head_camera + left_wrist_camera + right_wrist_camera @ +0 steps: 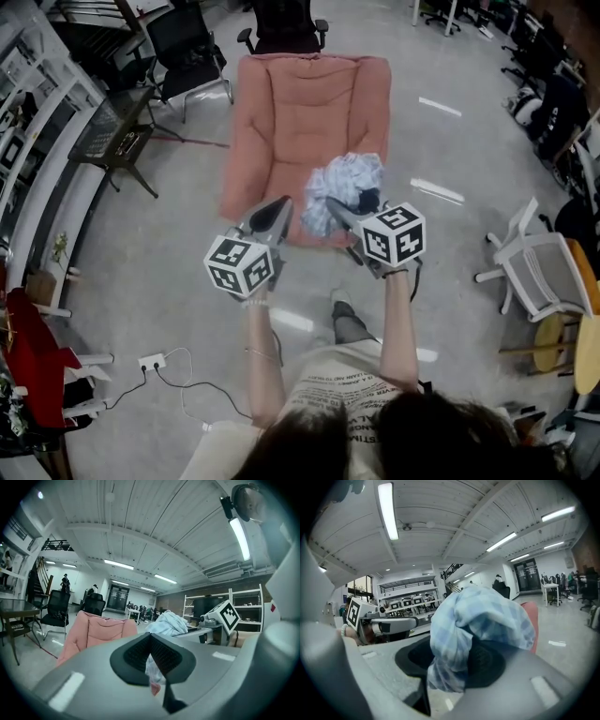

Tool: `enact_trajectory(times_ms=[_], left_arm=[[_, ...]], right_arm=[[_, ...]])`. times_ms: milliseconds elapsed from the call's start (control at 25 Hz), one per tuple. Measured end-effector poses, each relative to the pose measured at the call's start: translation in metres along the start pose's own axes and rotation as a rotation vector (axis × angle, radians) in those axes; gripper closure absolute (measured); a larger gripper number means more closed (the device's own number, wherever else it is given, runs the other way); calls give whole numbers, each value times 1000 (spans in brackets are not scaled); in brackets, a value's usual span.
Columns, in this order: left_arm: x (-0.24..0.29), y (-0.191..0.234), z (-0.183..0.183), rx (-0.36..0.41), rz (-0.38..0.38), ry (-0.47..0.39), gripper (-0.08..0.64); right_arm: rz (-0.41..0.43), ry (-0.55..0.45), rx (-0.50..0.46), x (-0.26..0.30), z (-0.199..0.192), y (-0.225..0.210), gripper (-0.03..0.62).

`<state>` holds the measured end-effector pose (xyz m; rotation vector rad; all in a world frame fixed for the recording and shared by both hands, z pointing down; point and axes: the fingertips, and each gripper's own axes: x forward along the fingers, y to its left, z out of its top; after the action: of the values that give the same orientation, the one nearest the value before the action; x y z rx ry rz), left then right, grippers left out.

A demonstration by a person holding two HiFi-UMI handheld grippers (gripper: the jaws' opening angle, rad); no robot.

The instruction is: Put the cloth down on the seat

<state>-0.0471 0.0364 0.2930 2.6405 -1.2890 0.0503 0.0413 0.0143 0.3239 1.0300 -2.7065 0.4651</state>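
A pink armchair [302, 98] stands ahead of me, its seat [277, 178] facing me. A crumpled light-blue checked cloth [345, 183] hangs over the seat's front right part. My right gripper [335, 206] is shut on it, and in the right gripper view the cloth [483, 616] bulges out over both dark pads and hides the tips [464, 656]. My left gripper [279, 208] is held just left of the cloth, above the seat's front edge. Its jaws [150, 637] meet at the tips with nothing held. In the left gripper view the cloth [168, 623] and chair [101, 627] show beyond them.
Black office chairs [192, 47] stand behind the armchair, with a small dark table [117, 141] to its left. A white chair [539, 272] is at the right. A power strip with a cable [155, 361] lies on the floor by my left side. Shelving lines the left wall.
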Motion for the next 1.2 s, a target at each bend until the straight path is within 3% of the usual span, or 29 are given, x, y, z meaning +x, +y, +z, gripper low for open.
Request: enact_trajectory(times_ms=[440, 680, 1000, 1200], left_arm=[[67, 52, -2, -43, 62, 15, 561], [82, 85, 11, -60, 116, 13, 561], [101, 95, 20, -74, 179, -4, 561], [104, 109, 9, -98, 212, 16, 561]], right_arm=[[67, 73, -3, 65, 17, -64, 411], [113, 95, -3, 99, 36, -81, 411], [177, 108, -14, 119, 50, -98, 411], [208, 140, -3, 140, 41, -100, 411]])
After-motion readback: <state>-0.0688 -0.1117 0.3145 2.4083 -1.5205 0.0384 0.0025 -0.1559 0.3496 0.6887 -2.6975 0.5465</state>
